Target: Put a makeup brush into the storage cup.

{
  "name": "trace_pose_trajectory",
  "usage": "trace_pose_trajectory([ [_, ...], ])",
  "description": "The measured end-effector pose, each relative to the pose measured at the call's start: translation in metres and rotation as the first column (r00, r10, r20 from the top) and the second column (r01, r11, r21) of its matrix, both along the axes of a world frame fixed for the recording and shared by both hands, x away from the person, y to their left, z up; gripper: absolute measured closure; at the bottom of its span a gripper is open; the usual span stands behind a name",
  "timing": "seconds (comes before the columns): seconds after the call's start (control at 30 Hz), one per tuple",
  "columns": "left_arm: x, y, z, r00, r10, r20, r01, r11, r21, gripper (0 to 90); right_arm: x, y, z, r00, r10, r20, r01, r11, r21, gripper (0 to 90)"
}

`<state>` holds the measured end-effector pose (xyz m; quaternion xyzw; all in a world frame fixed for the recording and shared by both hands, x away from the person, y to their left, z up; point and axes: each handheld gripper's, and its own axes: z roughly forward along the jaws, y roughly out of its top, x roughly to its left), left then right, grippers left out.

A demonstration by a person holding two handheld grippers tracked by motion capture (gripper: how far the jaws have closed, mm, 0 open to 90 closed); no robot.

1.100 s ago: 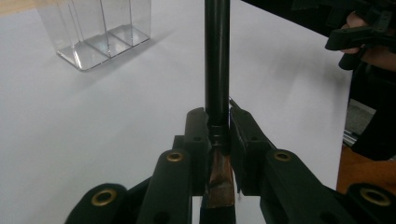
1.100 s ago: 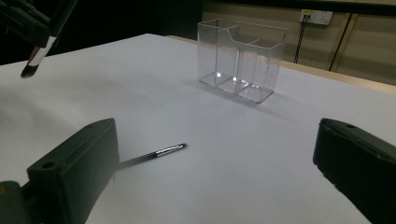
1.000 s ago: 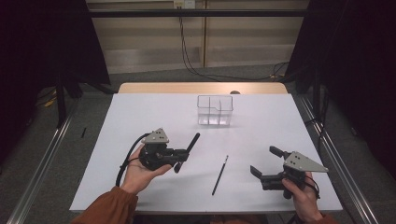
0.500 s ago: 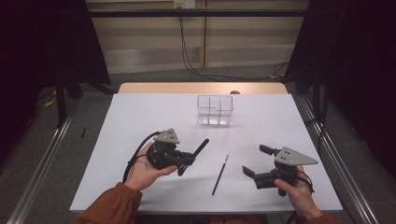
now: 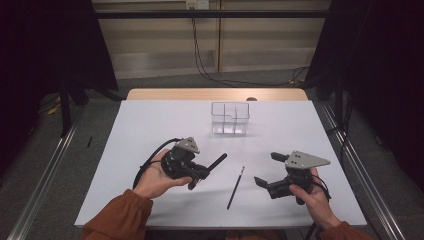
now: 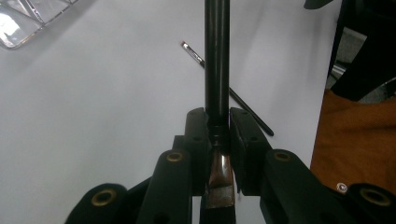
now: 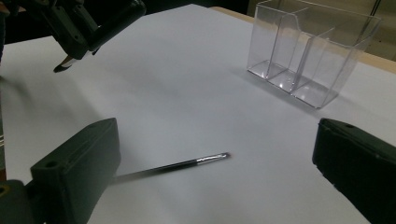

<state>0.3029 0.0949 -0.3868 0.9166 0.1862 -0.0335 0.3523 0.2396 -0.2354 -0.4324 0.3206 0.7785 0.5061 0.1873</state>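
My left gripper is shut on a thick black brush, lifted off the white table at front left. The handle points toward the table's middle, and the brown bristles show behind the jaws. A thin black brush lies flat on the table between the two hands. My right gripper is at front right, open, with nothing in it; in the right gripper view its jaws stand wide on either side of the thin brush. My left gripper is at that view's top left.
A clear plastic organizer with several compartments stands upright at the back centre of the table; its corner shows in the left gripper view. The white table surface ends in a wooden back edge. Metal rails run along both sides.
Both hands have drifted inward toward the thin brush and risen slightly. The left gripper still holds the thick brush and the right stays open. The thin brush and organizer have not moved.
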Motion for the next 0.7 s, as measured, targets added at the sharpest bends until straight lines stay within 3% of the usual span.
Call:
trace_pose_trajectory([
  [0.2, 0.003, -0.007, 0.000, 0.9999, -0.009, -0.007, 0.009, 0.9984, 0.056, 78.1, 0.005, 0.008, 0.003, 0.9962, 0.071, -0.051, -0.072, 0.997, -0.025, 0.6],
  [0.33, 0.002, -0.012, -0.004, 0.9992, -0.035, -0.018, 0.036, 0.9944, 0.099, 78.0, 0.011, 0.016, 0.005, 0.9783, 0.164, -0.126, -0.171, 0.984, -0.044, 1.1],
  [0.37, 0.003, -0.012, -0.004, 0.9989, -0.044, -0.016, 0.046, 0.9923, 0.116, 78.1, 0.012, 0.018, 0.005, 0.9764, 0.170, -0.133, -0.179, 0.983, -0.052, 0.9],
  [0.4, 0.001, -0.014, -0.005, 0.9990, -0.034, -0.029, 0.037, 0.9938, 0.105, 78.0, 0.012, 0.019, 0.005, 0.9761, 0.173, -0.131, -0.182, 0.982, -0.055, 1.0],
  [0.43, 0.003, -0.014, -0.005, 0.9974, -0.066, -0.029, 0.070, 0.9880, 0.138, 78.0, 0.013, 0.021, 0.006, 0.9767, 0.172, -0.128, -0.182, 0.981, -0.066, 1.2],
  [0.7, 0.003, -0.023, -0.006, 0.9938, -0.087, -0.068, 0.099, 0.9756, 0.196, 78.0, 0.021, 0.031, 0.010, 0.9540, 0.228, -0.195, -0.251, 0.963, -0.102, 1.5],
])
